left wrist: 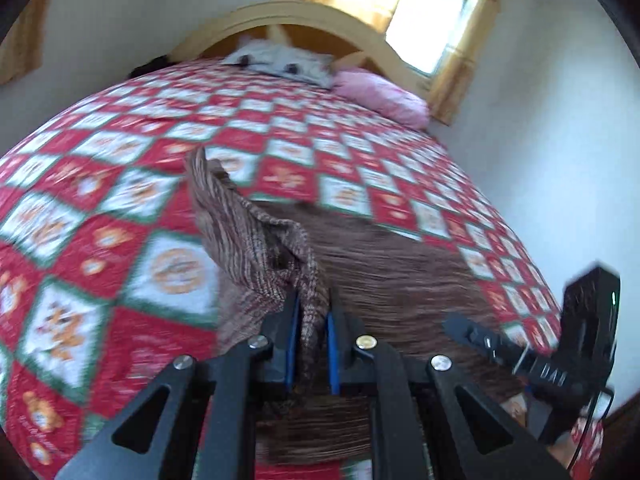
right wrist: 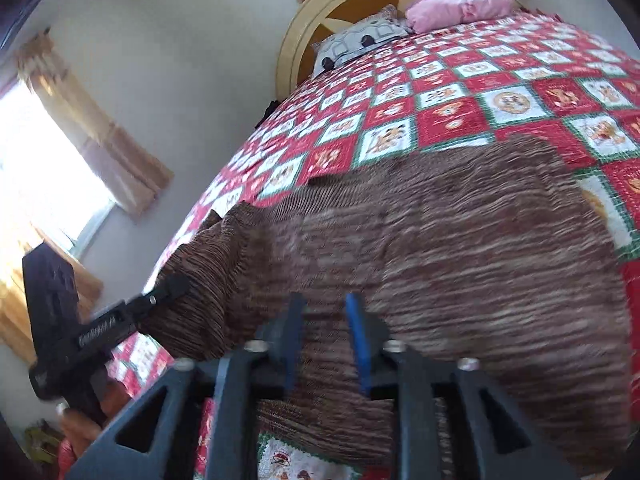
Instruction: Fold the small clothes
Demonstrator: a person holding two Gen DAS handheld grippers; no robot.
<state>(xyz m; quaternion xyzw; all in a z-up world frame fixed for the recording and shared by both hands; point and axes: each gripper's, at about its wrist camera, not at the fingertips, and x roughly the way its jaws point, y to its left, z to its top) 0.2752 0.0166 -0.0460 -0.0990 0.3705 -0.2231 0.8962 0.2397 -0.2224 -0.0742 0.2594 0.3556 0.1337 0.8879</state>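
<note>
A brown striped knit garment lies spread on the red, white and green checked bedspread. In the left wrist view my left gripper is shut on a bunched edge of the garment and lifts it off the bed; the rest lies flat to the right. My right gripper hovers just above the garment's near part, jaws apart with only flat fabric showing between them. The left gripper also shows in the right wrist view at the garment's left edge. The right gripper's body shows at lower right.
A patterned white pillow and a pink pillow lie at the wooden headboard. White walls and curtained windows surround the bed. The bed's left edge drops off near the left gripper.
</note>
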